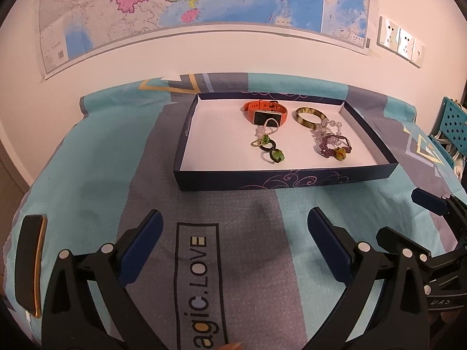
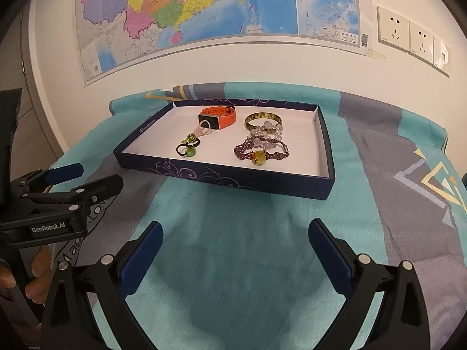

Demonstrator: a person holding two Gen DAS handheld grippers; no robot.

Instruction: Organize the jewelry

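Observation:
A dark blue box lid (image 1: 286,178) (image 2: 227,182) with a white inside lies on the bed ahead of both grippers. In it are an orange smartwatch (image 1: 265,113) (image 2: 219,118), a tortoiseshell bangle (image 1: 310,115) (image 2: 262,119), a clear bead bracelet (image 1: 331,124) (image 2: 267,129), a purple bead bracelet (image 1: 335,145) (image 2: 259,153) and green hair ties (image 1: 270,147) (image 2: 188,147). My left gripper (image 1: 235,233) is open and empty, short of the box. My right gripper (image 2: 235,243) is open and empty, also short of it.
The bed has a teal and grey printed sheet (image 1: 204,204) (image 2: 379,175). A black phone (image 1: 30,262) lies at the left edge. A wall with a map (image 1: 204,0) and sockets (image 2: 408,35) stands behind. A teal perforated rack (image 1: 455,122) is at the right.

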